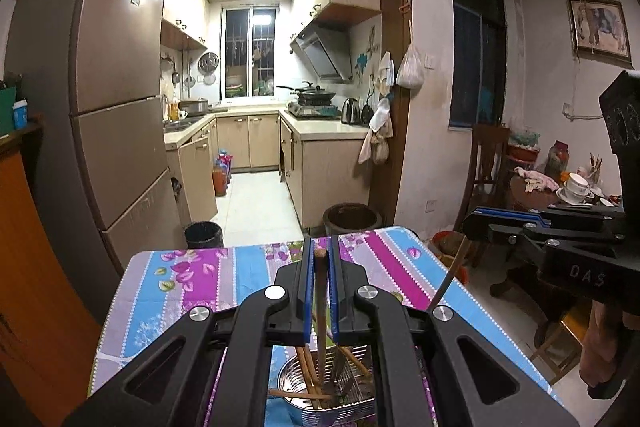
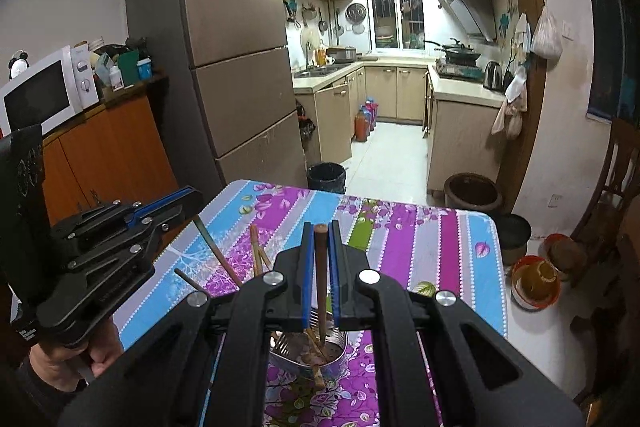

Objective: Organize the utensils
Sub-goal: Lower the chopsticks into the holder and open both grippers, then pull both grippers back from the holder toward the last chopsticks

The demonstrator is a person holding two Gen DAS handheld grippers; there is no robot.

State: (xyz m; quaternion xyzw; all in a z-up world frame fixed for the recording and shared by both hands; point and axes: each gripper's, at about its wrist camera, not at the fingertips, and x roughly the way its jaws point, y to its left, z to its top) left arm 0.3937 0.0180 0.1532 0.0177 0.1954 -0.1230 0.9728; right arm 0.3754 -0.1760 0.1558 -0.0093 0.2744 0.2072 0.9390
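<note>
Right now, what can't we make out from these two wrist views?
- Metal holder: left view, its near side and base are hidden by the left tongs and cut by the bottom edge.
- Chopstick tip held by the right tongs: right view, too cluttered to tell if it touches the holder's bottom.
- Utensil count in the holder: both views, overlapped, partly blocked by tong bodies.
- The person: only a hand shows.

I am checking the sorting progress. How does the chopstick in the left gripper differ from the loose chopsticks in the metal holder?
The held chopstick stands nearly upright, clamped between the left gripper; the loose chopsticks lean at different angles inside the metal holder. It is one stick; they are several. All look brown and wooden.
</note>
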